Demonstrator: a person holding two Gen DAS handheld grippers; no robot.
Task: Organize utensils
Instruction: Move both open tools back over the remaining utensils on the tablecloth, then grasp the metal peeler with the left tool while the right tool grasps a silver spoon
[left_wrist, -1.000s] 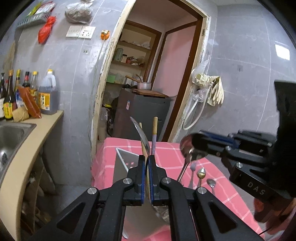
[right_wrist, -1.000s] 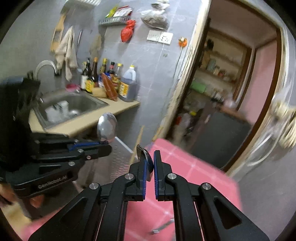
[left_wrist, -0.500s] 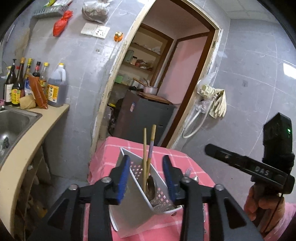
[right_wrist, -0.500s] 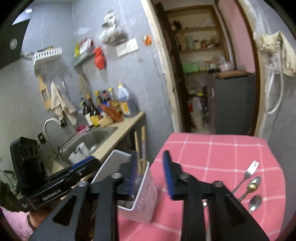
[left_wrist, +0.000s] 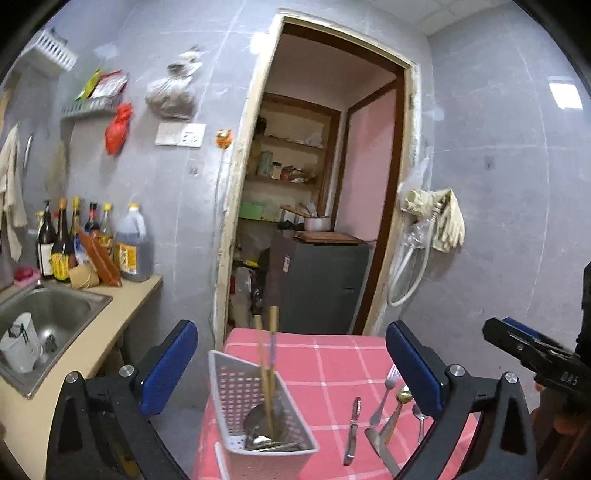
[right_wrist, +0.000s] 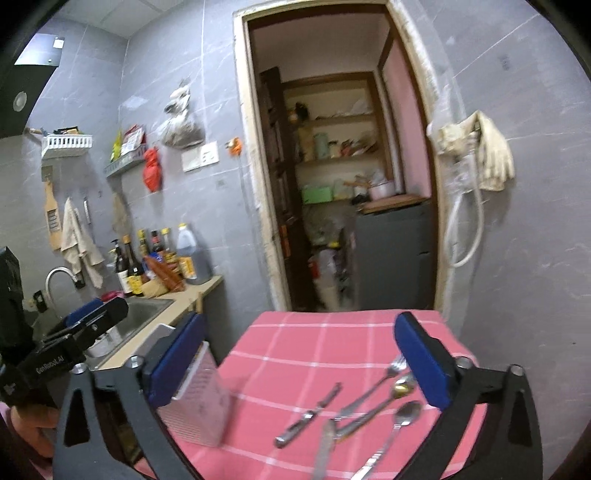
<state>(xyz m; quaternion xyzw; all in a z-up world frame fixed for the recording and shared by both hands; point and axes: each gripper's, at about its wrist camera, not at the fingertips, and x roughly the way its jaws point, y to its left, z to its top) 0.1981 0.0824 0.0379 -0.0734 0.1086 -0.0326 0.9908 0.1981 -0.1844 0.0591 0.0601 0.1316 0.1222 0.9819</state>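
A white perforated utensil basket (left_wrist: 236, 391) stands on the left of the pink checked tablecloth (left_wrist: 332, 362). It holds chopsticks (left_wrist: 266, 354) and spoons (left_wrist: 258, 421). My left gripper (left_wrist: 291, 365) is open and empty above it. To the right on the cloth lie a knife (left_wrist: 352, 428), a fork (left_wrist: 384, 395) and spoons (left_wrist: 400, 402). My right gripper (right_wrist: 299, 362) is open and empty above the same loose cutlery: knife (right_wrist: 306, 417), fork (right_wrist: 373, 387), spoon (right_wrist: 399, 417). The basket (right_wrist: 199, 402) shows at its left.
A counter with a steel sink (left_wrist: 40, 328) and sauce bottles (left_wrist: 92, 247) runs along the left. A doorway (left_wrist: 314, 206) with a dark cabinet (left_wrist: 317, 284) lies behind the table. A hose and gloves (left_wrist: 436, 221) hang on the right wall.
Both grippers held spoons a second ago, then opened; the spoons now lie in the basket. Both grippers have opened wider and pulled back from the basket.
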